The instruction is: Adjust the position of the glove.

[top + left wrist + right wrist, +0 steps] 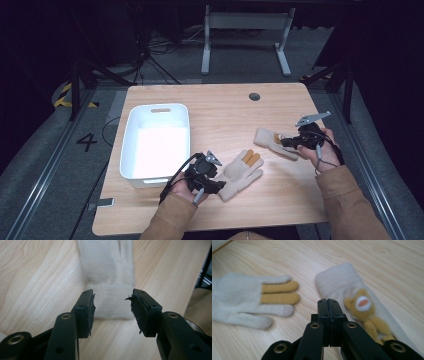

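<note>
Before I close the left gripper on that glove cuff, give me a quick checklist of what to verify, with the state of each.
1. Left gripper open: ok, its jaws stand apart.
2. Cuff between the jaws: ok, it lies centred in the gap on the table.
3. Pads touching the cuff: cannot tell, the pads sit right at its edges.
4. Right gripper out of the way: ok, it is shut and empty over the bear glove, apart from the near glove.
5. Bin ready: ok, it sits open and empty left of the near glove.
6. Gloves apart: ok, they do not overlap.
</note>
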Demonstrator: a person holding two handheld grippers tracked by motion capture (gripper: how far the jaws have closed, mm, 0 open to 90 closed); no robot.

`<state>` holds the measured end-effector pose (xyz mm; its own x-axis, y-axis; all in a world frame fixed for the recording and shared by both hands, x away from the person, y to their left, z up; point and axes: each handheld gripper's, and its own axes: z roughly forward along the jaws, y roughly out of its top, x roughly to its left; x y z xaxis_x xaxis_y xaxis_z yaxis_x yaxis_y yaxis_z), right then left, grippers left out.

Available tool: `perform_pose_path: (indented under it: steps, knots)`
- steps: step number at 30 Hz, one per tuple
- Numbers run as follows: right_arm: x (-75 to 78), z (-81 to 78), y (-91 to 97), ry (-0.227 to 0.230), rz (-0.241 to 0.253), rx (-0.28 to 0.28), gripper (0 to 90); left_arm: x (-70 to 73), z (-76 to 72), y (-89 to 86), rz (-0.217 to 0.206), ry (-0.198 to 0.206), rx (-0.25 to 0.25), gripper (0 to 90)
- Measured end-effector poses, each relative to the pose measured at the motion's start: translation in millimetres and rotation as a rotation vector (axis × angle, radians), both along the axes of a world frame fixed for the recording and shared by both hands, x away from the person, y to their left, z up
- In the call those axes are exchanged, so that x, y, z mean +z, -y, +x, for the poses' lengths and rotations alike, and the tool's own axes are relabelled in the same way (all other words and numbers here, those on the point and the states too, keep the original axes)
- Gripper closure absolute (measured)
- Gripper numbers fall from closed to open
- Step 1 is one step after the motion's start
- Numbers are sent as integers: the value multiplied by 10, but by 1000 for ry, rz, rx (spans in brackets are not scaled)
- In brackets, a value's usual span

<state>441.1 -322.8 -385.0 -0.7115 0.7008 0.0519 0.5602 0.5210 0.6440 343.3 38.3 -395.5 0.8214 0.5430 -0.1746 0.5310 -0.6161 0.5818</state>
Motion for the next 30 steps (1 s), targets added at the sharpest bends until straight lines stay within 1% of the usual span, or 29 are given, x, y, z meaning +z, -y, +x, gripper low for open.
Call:
perform_pose_path:
  steps: [1, 4, 6, 9, 10, 13, 15, 16, 17, 18, 19, 21, 23, 26, 30]
  knots:
    - [-11, 0, -48, -2, -7, 20, 900, 23, 0, -18, -2, -4, -17, 526]
    - [-12, -1, -98, -4, -10, 55, 900, 116, -21, -73, 1, -8, -61, 520]
    - [-9, 1, -115, -2, -7, 64, 900, 134, -23, -86, 4, -13, -65, 512]
    - [-1, 17, -190, -5, -9, 99, 900, 163, -26, -126, 3, -24, -75, 504]
    - [-2, 20, -224, -7, -7, 111, 900, 162, -31, -136, 2, -33, -75, 499]
    - [-13, 42, -333, -13, -17, 139, 900, 164, -48, -158, 18, -35, -71, 486]
    - [-18, 76, -446, -18, -10, 164, 900, 176, -62, -166, 13, -37, -67, 468]
    - [-18, 76, -446, -18, -10, 164, 900, 187, -69, -170, 12, -37, -68, 468]
    - [-26, 109, -527, -18, 0, 180, 900, 198, -75, -173, 7, -37, -70, 463]
    - [-35, 127, -569, -19, -3, 190, 900, 208, -81, -177, 4, -39, -74, 460]
    - [-35, 127, -569, -19, -3, 190, 900, 218, -87, -181, 0, -40, -79, 460]
    - [-78, 166, -697, -27, -13, 206, 900, 230, -102, -187, -4, -38, -79, 449]
    - [-96, 178, -733, -29, -19, 214, 900, 236, -116, -194, -2, -40, -71, 440]
    - [-165, 196, -843, -36, -37, 233, 900, 244, -125, -211, 0, -38, -63, 433]
    - [-220, 221, -888, -48, -34, 232, 900, 244, -141, -209, 8, -34, -60, 426]
